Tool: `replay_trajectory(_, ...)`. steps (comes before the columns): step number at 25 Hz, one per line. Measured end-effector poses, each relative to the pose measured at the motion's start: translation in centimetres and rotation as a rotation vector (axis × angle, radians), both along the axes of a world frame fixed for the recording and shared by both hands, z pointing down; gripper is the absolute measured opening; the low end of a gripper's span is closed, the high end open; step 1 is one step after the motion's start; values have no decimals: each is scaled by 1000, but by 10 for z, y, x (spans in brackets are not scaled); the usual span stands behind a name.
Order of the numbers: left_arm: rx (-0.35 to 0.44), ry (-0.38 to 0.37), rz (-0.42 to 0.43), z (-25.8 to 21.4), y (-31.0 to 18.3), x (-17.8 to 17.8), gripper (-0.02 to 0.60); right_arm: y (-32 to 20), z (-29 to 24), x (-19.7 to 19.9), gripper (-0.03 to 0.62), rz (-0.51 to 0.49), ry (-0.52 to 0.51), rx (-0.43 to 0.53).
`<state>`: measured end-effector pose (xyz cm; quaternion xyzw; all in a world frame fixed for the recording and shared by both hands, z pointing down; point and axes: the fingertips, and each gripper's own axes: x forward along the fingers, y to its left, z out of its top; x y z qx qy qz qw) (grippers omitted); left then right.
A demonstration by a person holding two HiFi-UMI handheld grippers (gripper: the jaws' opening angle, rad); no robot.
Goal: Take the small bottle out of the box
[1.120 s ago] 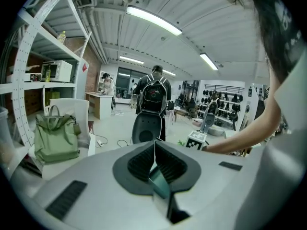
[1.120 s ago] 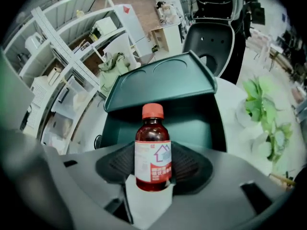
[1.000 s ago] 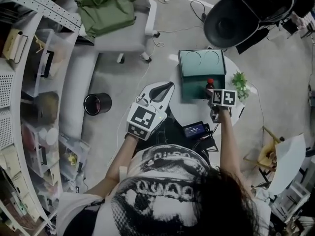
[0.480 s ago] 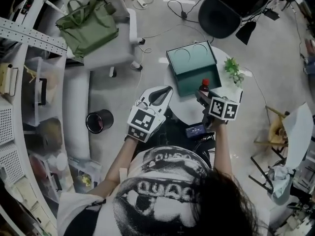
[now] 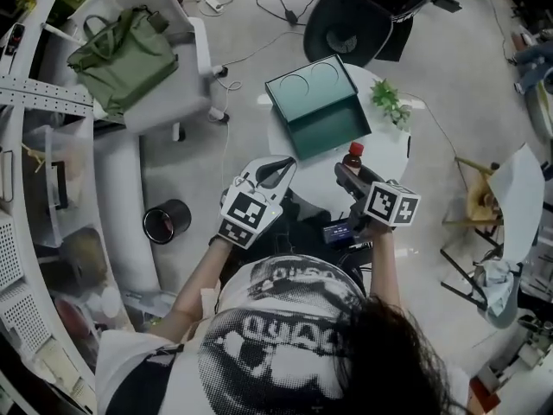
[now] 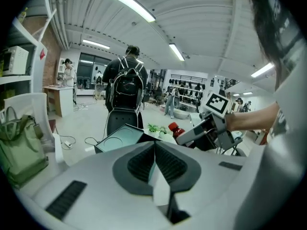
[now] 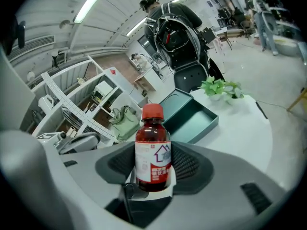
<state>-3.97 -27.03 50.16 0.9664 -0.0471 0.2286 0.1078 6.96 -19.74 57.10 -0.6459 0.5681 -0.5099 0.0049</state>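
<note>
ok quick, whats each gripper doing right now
left gripper: closed, nothing in it
right gripper: closed on the small bottle

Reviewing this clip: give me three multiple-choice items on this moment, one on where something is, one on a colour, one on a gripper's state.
1. Where is the small bottle?
A. Between the jaws of the right gripper, outside the box
B. Lying inside the box
C. On the floor

2. What colour is the bottle's cap?
A. Blue
B. White
C. Red

3. How do the jaws of the left gripper stand?
A. Wide apart around a lid
B. Together, with nothing between them
C. Closed on a plant

Answers:
1 A: the right gripper view shows the pads pressing the bottle's sides, with the open box behind it on the table.
2 C: the cap is red in both the right gripper view and the head view.
3 B: the left gripper view shows the two pads meeting, with nothing between them.
</note>
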Motion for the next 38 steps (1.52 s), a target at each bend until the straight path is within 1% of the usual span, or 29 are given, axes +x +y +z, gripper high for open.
replay_trajectory(3,5,-25,24,9,1,-1,14,7,-4,-3,226,8,-6,4)
replay_trajectory(6,8,-41,23,15,2,0,14,19,-5,-6,225,8,-15,0)
replay_trajectory(10,14,-36,1,14,9,10,14,38,-7,-4,227,12,-26,6)
replay_trajectory(14,24,-27,-17,8,27,18,14,61,-11,-5,226,12,-35,21)
replay_trajectory(21,45,-13,-33,-11,81,24,14,103,-28,-3,227,5,-30,79)
replay_trajectory(25,57,0,-37,-22,121,23,14,126,-38,-5,225,-18,0,131)
replay_trajectory(31,67,18,-46,-31,179,11,14,167,-51,-24,225,-69,56,218)
replay_trajectory(38,80,33,-62,-38,246,-8,14,224,-65,-48,225,-103,93,271)
